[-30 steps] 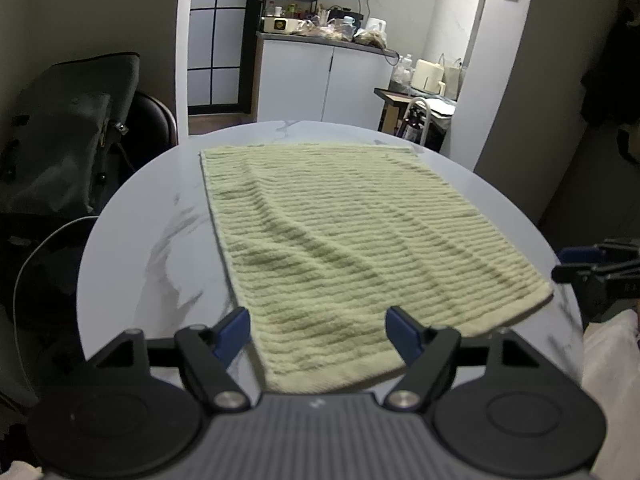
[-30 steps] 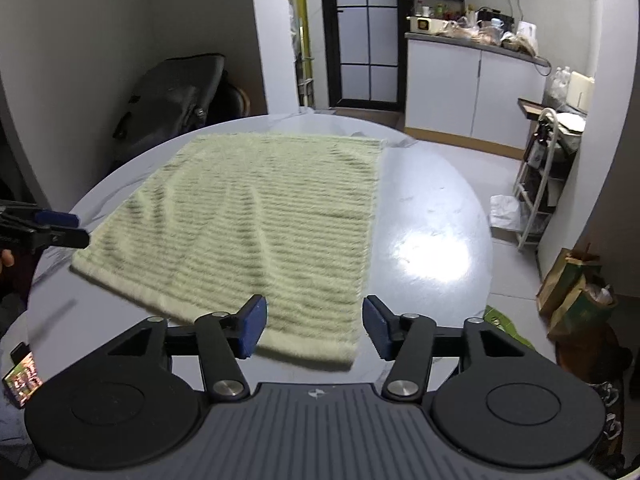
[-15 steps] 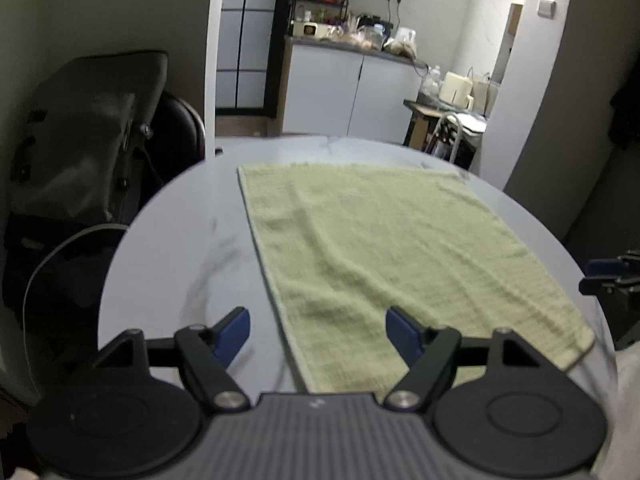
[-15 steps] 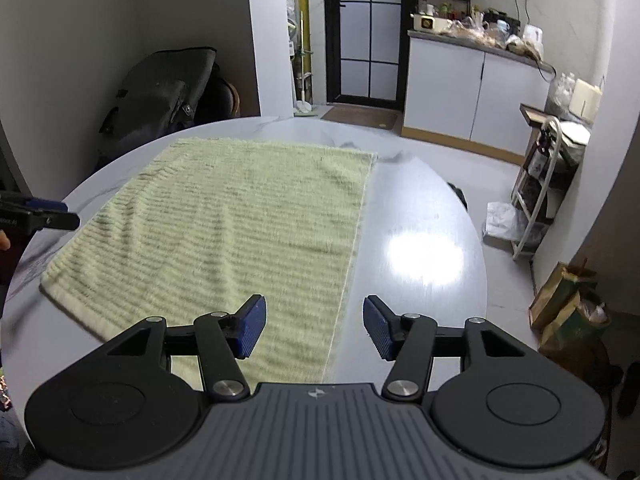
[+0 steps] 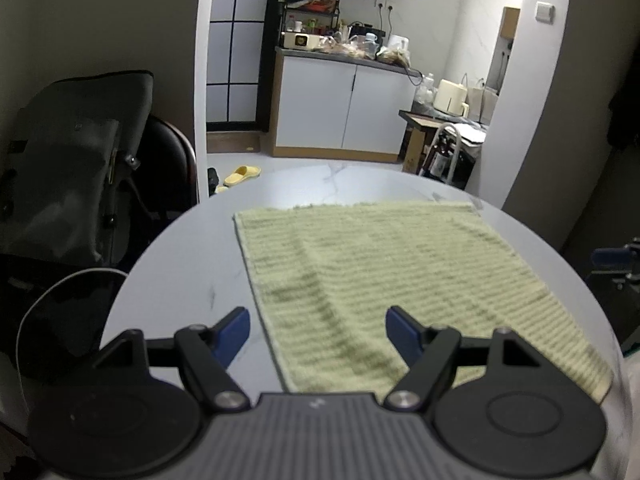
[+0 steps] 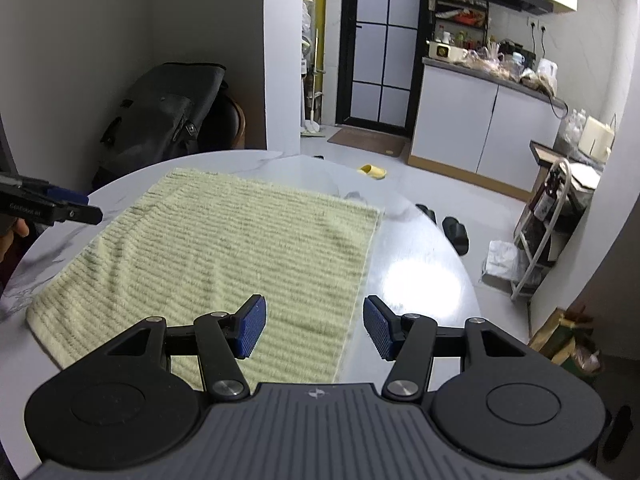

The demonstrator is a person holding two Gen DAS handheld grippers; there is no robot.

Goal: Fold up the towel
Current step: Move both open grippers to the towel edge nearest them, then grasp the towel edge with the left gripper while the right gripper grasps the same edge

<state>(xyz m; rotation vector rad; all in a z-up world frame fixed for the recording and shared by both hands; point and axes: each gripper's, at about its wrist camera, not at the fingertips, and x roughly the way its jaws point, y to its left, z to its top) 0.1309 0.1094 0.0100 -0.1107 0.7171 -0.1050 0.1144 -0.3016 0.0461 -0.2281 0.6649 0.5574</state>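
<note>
A pale green ribbed towel lies spread flat on a round white marble table; it also shows in the right wrist view. My left gripper is open and empty above the towel's near left corner. My right gripper is open and empty above the towel's near right edge. The left gripper's tips show at the left of the right wrist view, and the right gripper at the right edge of the left wrist view.
A dark bag on a chair stands beyond the table's left side. White kitchen cabinets and a metal rack stand further back. Slippers lie on the floor. The table's right part is bare.
Both grippers have tilted up and drawn back toward the near edge, so the towel sits lower in both views. Both stayed open. The towel has not moved.
</note>
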